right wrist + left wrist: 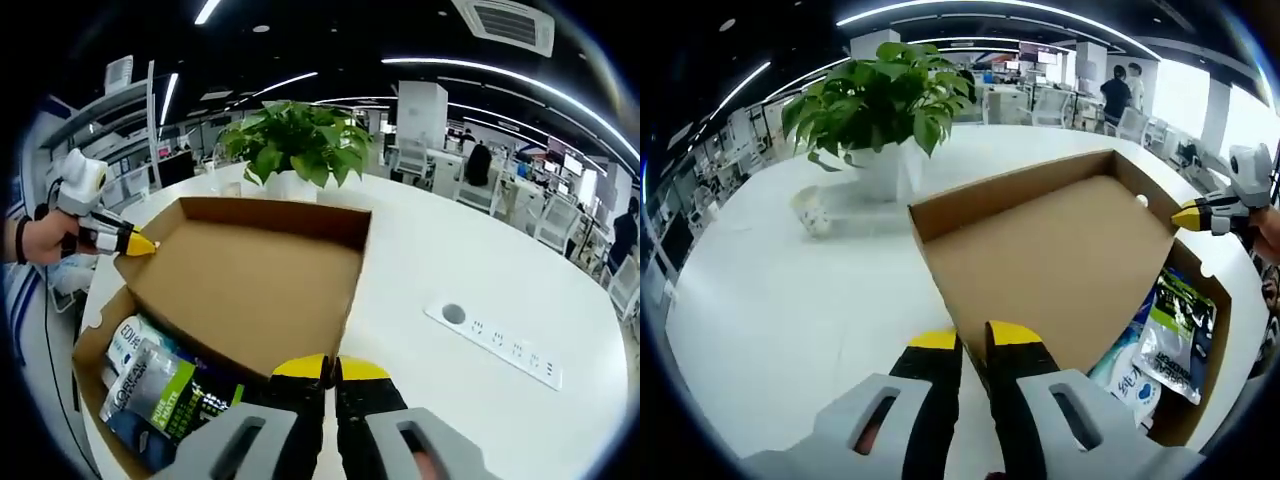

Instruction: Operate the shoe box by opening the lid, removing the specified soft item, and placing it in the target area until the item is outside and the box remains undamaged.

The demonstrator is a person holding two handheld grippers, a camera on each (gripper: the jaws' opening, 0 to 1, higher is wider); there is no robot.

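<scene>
The brown cardboard shoe box (pixel 1217 330) (pixel 92 350) lies on the white table with its lid (pixel 1050 260) (pixel 250 285) lifted, inner face showing. My left gripper (pixel 975 342) is shut on one corner of the lid's edge; it also appears at the lid's far left corner (pixel 135 243), held by a hand. My right gripper (pixel 332 368) is shut on the opposite end of that edge, and its yellow tip touches the lid corner (pixel 1195 215). Inside the box lie soft packets: a green and black pouch (pixel 1177 325) (pixel 170 398) and blue and white ones (pixel 1135 375) (pixel 130 345).
A potted green plant (pixel 880 100) (pixel 295 145) stands on the table just beyond the lid. A small crumpled white thing (pixel 815 213) lies beside the pot. A socket strip (pixel 495 340) is set into the table to the right. People (pixel 1115 95) stand among distant desks.
</scene>
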